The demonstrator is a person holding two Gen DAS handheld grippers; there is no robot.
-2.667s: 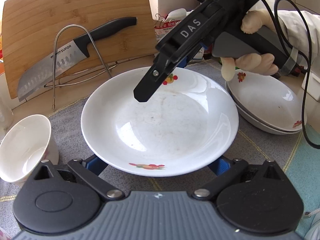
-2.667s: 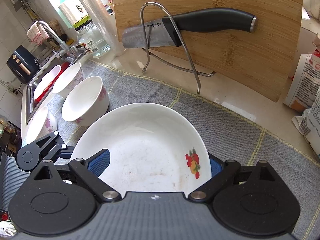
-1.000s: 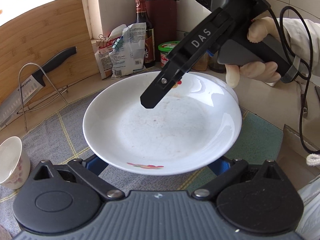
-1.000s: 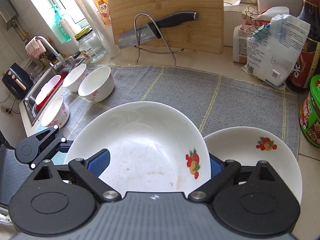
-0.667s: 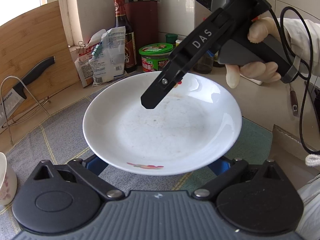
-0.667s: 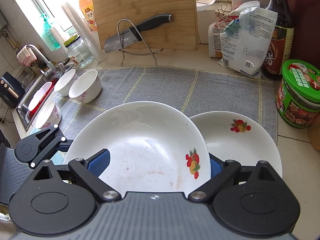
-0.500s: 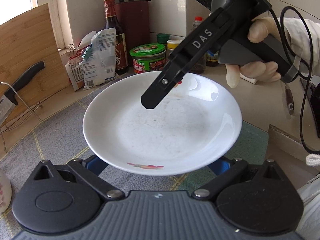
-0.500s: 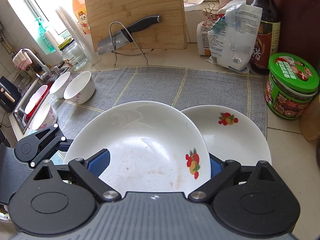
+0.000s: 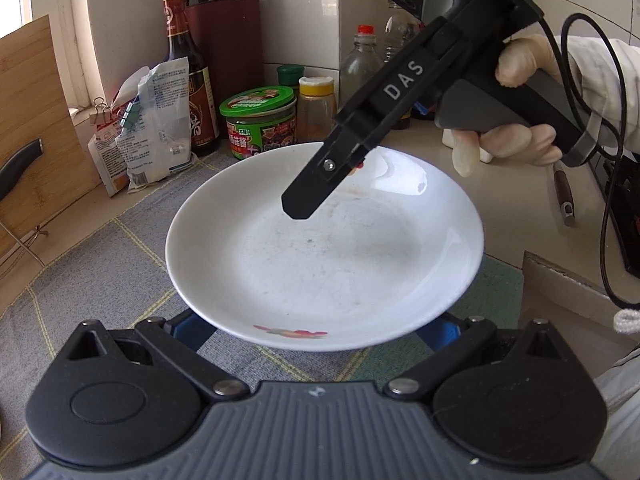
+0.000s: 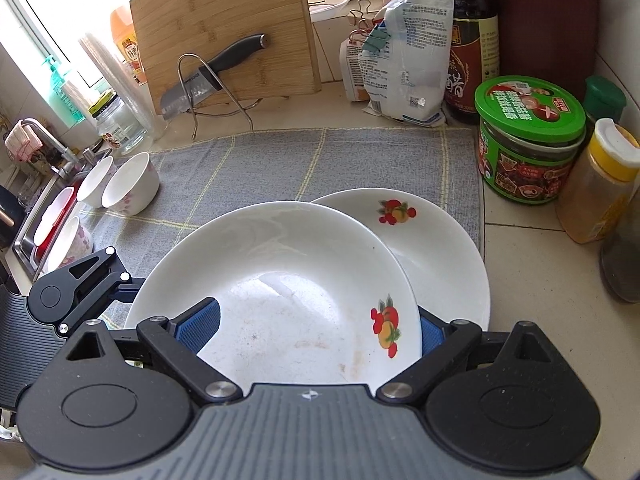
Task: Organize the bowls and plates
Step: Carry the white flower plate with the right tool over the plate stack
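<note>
A white plate (image 9: 324, 248) with a fruit print hangs above the grey mat (image 10: 320, 160), held from two sides. My left gripper (image 9: 316, 328) is shut on its near rim, the blue pads flanking it. My right gripper (image 10: 314, 328) is shut on the opposite rim; in the left wrist view one of its black fingers (image 9: 304, 200) lies over the plate's inside. A second fruit-print plate (image 10: 436, 248) rests on the mat's right end, partly under the held one. Three white bowls (image 10: 130, 184) stand at the mat's left end by the sink.
A green-lidded jar (image 10: 528, 140), a yellow-capped shaker (image 10: 600, 184), a dark sauce bottle (image 10: 468, 40) and clipped bags (image 10: 400, 60) crowd the counter's right and back. A bamboo board (image 10: 224, 28) with a knife on a wire rack (image 10: 208, 80) stands behind. A gloved hand (image 9: 512, 140) holds the right gripper.
Both grippers have carried the plate rightward along the counter, and it now overlaps the resting plate. The jars and bottles came into view; the board and bowls slid left.
</note>
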